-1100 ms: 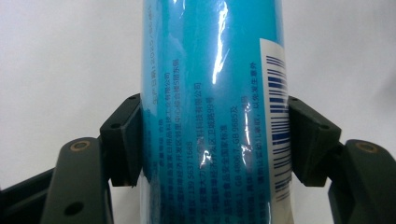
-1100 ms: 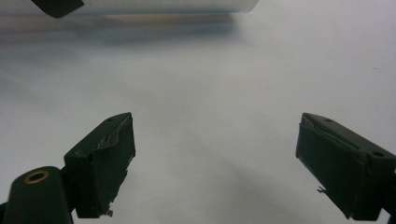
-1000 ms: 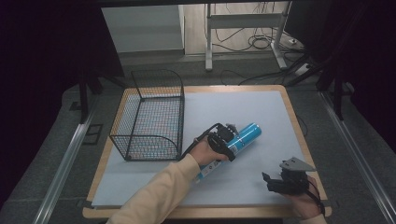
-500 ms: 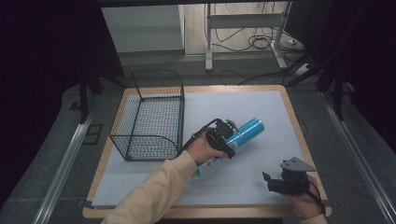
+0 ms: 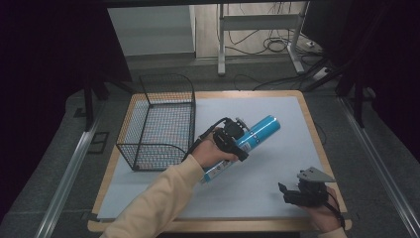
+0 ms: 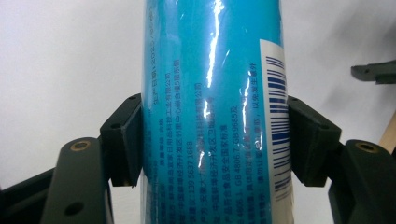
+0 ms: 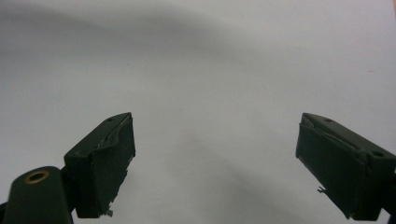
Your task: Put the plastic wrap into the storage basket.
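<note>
High view: we clamp the blue can (image 5: pixel 247 141) in our left hand-held gripper (image 5: pixel 232 140). Our right hand-held gripper (image 5: pixel 297 194) stands spread, empty, well apart.

Left gripper clamped and raised, right gripper spread and resting low

The left gripper (image 5: pixel 236 140) sits just right of the wire basket (image 5: pixel 159 124), its black jaws pressed against both sides of a blue can (image 6: pixel 212 112); the left hand (image 5: pixel 210 153) grips it from behind, with a cream-sleeved forearm (image 5: pixel 158 198) running down to the near edge. The right gripper (image 5: pixel 289 194) lies well to the right of the basket, near the front edge, jaws held wide apart with nothing between them, the right hand (image 5: pixel 322 213) under it.
</note>
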Motion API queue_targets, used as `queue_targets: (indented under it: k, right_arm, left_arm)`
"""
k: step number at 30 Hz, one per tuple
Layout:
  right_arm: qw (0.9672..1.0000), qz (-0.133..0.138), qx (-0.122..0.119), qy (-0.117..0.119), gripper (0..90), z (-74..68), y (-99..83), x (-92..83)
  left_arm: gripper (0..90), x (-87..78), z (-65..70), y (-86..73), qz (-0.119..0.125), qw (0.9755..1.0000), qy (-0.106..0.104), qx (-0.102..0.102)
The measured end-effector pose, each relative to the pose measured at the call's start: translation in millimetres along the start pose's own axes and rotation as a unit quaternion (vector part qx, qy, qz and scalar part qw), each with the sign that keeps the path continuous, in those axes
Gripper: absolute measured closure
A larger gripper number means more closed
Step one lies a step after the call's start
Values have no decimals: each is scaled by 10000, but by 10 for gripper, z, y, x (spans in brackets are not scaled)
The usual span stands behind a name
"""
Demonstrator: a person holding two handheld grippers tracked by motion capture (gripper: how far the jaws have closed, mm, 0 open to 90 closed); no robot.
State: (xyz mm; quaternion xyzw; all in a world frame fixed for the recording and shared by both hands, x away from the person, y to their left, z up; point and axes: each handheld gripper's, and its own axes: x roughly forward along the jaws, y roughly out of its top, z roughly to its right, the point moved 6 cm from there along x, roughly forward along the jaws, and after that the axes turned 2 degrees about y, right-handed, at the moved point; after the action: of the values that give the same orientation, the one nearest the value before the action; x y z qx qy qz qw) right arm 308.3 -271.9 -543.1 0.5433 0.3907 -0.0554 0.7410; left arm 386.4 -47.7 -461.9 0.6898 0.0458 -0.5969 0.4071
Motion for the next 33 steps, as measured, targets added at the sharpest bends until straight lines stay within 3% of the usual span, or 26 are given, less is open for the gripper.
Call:
queue_targets:
  k: [17, 33]
  right_arm:
    - [10000, -19, -22, 36, 119, -8, -7, 10]
    - [10000, -31, -23, 29, 119, -2, -12, 11]
  left_arm:
    - [316, -260, -109, 122, 288, 9995, 57, -86]
    - [316, -446, -247, 249, 463, 9984, 273, -148]
